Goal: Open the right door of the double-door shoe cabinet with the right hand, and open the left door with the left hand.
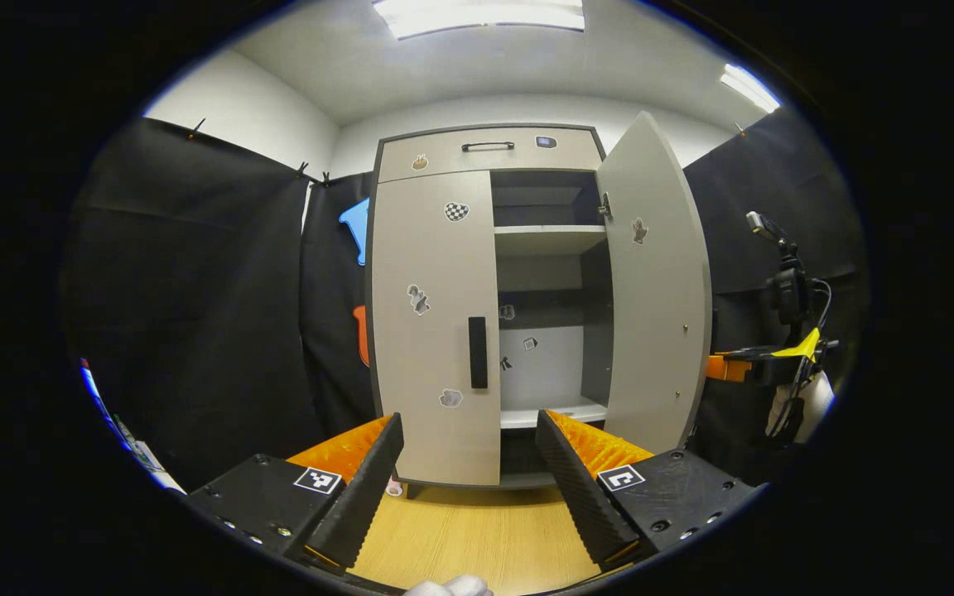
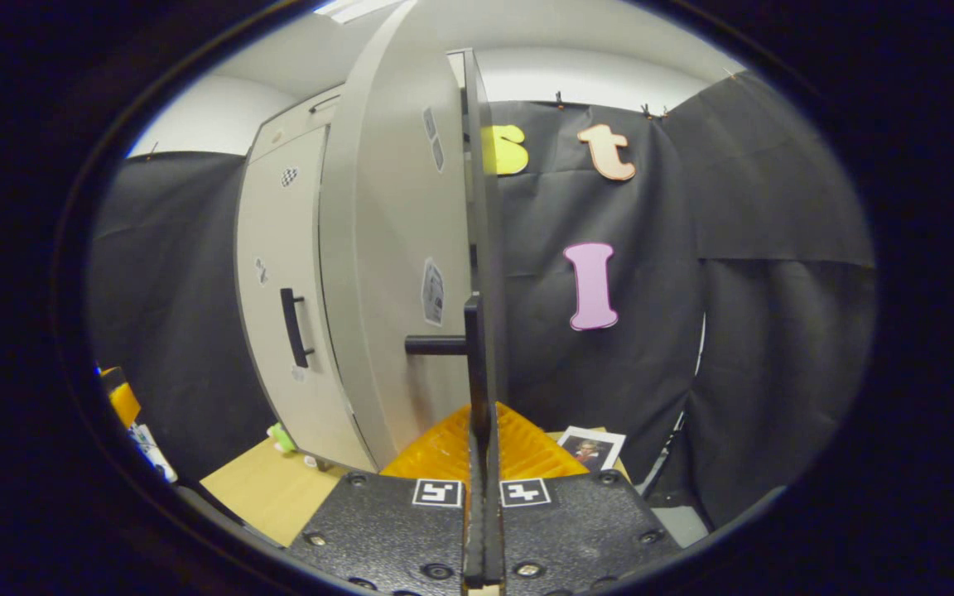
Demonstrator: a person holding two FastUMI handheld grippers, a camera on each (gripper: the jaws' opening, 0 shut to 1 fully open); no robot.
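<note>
Left gripper [image 1: 469,463], at the bottom of the left gripper view, has its fingers spread wide with nothing between them, well short of the shoe cabinet [image 1: 485,153] at frame centre. Left door [image 1: 431,331] is closed, its dark handle [image 1: 478,352] at the inner edge; right door [image 1: 655,290] is swung out, shelves [image 1: 547,240] visible inside. Wooden floor [image 1: 477,530] below. Right gripper view: right gripper [image 2: 481,447] at bottom centre, fingers pressed together on the right door's handle [image 2: 472,348], which runs vertically between them. Right door panel [image 2: 394,248] stands edge-on at centre; left door [image 2: 278,273] lies closed behind, centre left.
</note>
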